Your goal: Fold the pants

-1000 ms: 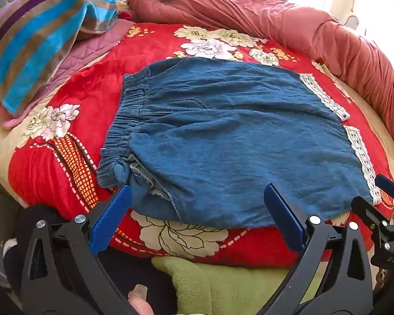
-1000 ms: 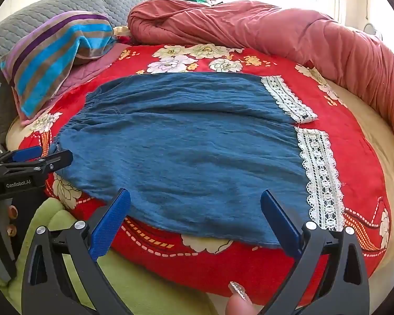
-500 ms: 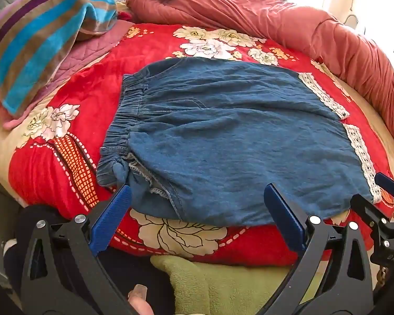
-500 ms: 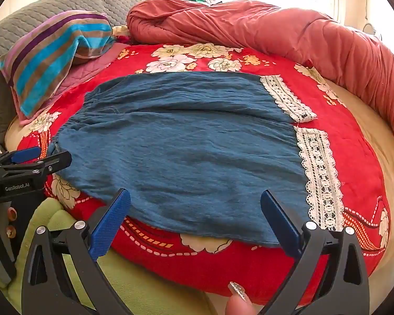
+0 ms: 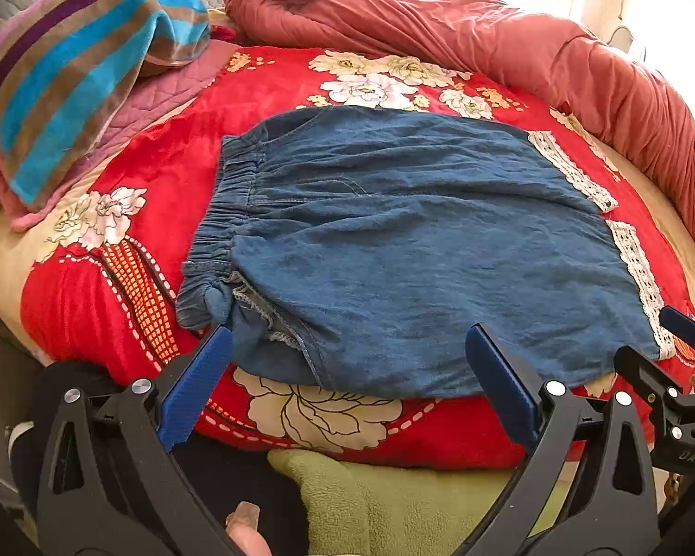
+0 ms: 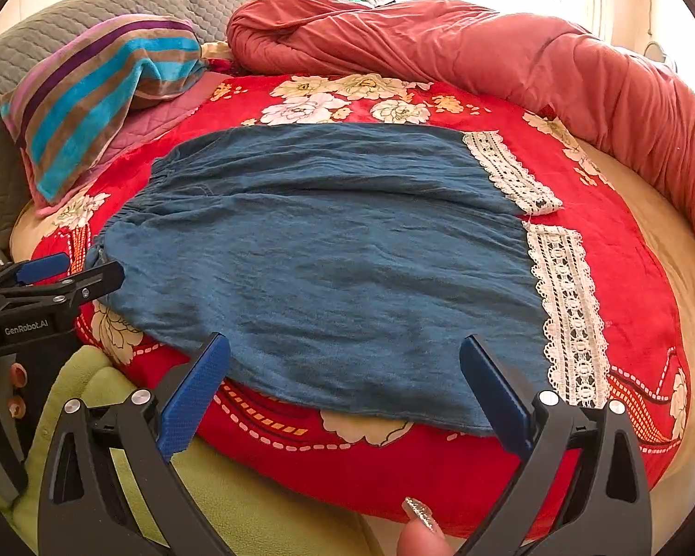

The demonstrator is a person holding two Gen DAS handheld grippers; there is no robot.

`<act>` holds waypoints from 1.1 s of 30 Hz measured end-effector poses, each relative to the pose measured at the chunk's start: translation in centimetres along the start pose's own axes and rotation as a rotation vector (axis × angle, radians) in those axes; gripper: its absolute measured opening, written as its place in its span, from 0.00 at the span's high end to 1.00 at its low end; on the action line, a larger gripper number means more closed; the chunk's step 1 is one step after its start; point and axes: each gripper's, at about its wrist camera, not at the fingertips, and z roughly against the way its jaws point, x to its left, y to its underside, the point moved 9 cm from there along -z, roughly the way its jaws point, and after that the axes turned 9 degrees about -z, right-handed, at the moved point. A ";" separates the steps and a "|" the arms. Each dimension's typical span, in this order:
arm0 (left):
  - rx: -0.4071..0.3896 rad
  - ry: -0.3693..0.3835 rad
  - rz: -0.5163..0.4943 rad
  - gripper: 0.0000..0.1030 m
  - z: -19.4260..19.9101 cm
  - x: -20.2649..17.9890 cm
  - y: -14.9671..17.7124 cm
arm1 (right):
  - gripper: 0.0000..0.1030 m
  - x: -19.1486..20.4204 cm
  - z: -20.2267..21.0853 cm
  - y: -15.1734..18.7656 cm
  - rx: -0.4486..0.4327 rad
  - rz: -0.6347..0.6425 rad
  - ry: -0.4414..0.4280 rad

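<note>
While the blue denim pants with white lace cuffs point(image 5: 417, 250) lie spread flat on the red floral-print quilt point(image 5: 199, 139) covering the bed, both tools hover at the near edge without touching cloth. An elastic, gathered waistband point(image 5: 222, 213) sits at the left end, and two openwork lace bands point(image 6: 565, 306) finish the leg hems at the right; the denim is soft and lightly creased, with a turned-up corner showing a pale stitched seam near the waist. White lettering "GenRobot.AI" reads on the black body of the left gripper point(image 6: 46, 278) in the right wrist view; the letters "DAS" show on the right gripper point(image 5: 681, 338) in the left wrist view. Each gripper's blue-padded jaws stand wide apart, holding nothing. Past the pants rest a plush pillow striped in turquoise, brown and purple point(image 6: 102, 88), a grey quilted headboard point(image 6: 116, 4) and a rolled rust-red duvet point(image 6: 509, 55). A fuzzy green blanket point(image 6: 236, 505) lies below the quilt's near edge.
</note>
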 end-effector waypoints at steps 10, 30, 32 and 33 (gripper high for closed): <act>-0.002 -0.005 0.001 0.08 0.2 0.2 0.0 | 0.04 0.2 -0.1 0.2 0.002 0.004 -0.002; 0.000 -0.008 0.000 0.08 0.2 0.5 0.1 | 0.04 0.2 -0.3 -0.5 0.002 0.000 -0.007; 0.000 -0.009 0.000 0.08 0.2 0.5 0.1 | 0.04 0.2 -0.3 -0.8 -0.007 0.001 -0.005; -0.001 -0.007 -0.001 0.08 0.2 0.6 0.1 | 0.04 0.2 -0.3 -1.0 -0.015 0.004 -0.006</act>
